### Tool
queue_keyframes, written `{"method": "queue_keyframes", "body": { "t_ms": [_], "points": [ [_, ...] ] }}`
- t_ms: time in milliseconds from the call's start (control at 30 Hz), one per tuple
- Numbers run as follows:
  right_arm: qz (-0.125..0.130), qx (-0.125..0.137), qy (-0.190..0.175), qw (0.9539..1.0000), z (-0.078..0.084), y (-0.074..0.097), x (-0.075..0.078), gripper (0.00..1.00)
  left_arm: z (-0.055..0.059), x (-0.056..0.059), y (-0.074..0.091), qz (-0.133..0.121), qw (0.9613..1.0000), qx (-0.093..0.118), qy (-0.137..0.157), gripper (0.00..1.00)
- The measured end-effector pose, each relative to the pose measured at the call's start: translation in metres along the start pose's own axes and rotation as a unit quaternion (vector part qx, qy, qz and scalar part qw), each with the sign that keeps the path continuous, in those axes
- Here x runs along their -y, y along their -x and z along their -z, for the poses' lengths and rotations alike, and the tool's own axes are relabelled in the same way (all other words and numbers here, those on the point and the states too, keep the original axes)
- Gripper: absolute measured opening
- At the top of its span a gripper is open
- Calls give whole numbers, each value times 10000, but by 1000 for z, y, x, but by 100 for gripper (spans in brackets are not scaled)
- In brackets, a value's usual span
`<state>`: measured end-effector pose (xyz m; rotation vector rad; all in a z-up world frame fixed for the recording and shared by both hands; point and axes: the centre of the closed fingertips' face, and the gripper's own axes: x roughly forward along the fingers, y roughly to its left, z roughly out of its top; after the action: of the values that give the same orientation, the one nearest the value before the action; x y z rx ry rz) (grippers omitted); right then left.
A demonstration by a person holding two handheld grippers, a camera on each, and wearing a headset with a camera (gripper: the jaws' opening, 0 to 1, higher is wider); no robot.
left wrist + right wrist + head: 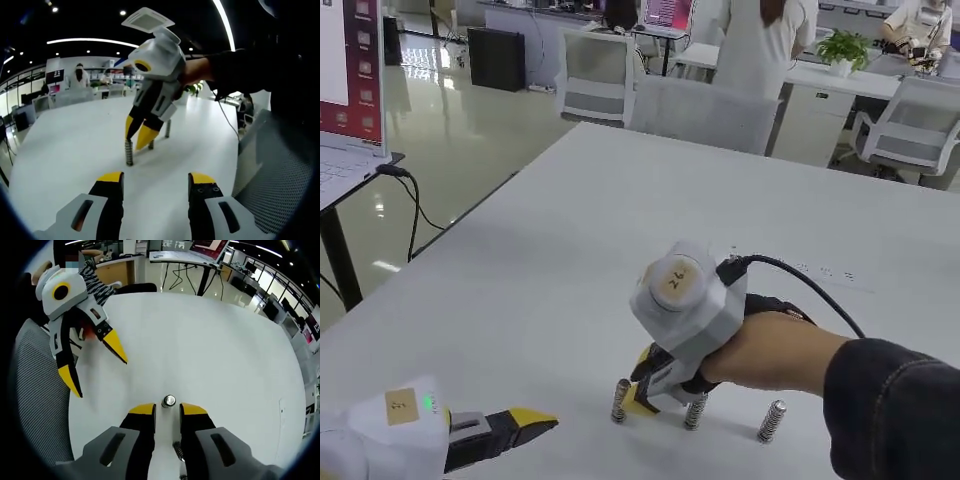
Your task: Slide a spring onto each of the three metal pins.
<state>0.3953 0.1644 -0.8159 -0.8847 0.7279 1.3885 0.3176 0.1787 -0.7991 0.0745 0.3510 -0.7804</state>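
At the worktop's (570, 250) six o'clock edge: three springs (772, 421), upright on pins (169, 401); light, compressible, best gripped mid-coil. Right claw (167, 411) narrowly apart beside the nine o'clock spring. Left claw (155, 177) wide apart, empty.

A white table (520, 300) runs across the head view. At the upper left, an open laptop (345, 90) shows a red screen, and a black cable (415, 205) hangs from it toward the glossy floor (450, 130). Two grey chairs (705, 110) stand at the table's far edge, top centre. Behind them is a standing person (760, 40) in white. A plant (842, 48) sits on a desk (840, 78) at the upper right. In the left gripper view, ceiling lights (87, 41) curve across the top and a mesh chair (275, 170) is at the lower right.
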Motion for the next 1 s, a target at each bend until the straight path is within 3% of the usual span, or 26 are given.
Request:
{"method": "queue_keyframes", "body": {
  "t_ms": [567, 1000],
  "points": [
    [121, 351, -286, 9989, 5, 23, -12, 21, -7, -1, -1, 10, 10000, 5, -72, 48],
    [143, 625, -500, 9967, 14, 31, -35, 26, -9, 0, -2, 50, 9999, 2, -125, 49]
  ]
}}
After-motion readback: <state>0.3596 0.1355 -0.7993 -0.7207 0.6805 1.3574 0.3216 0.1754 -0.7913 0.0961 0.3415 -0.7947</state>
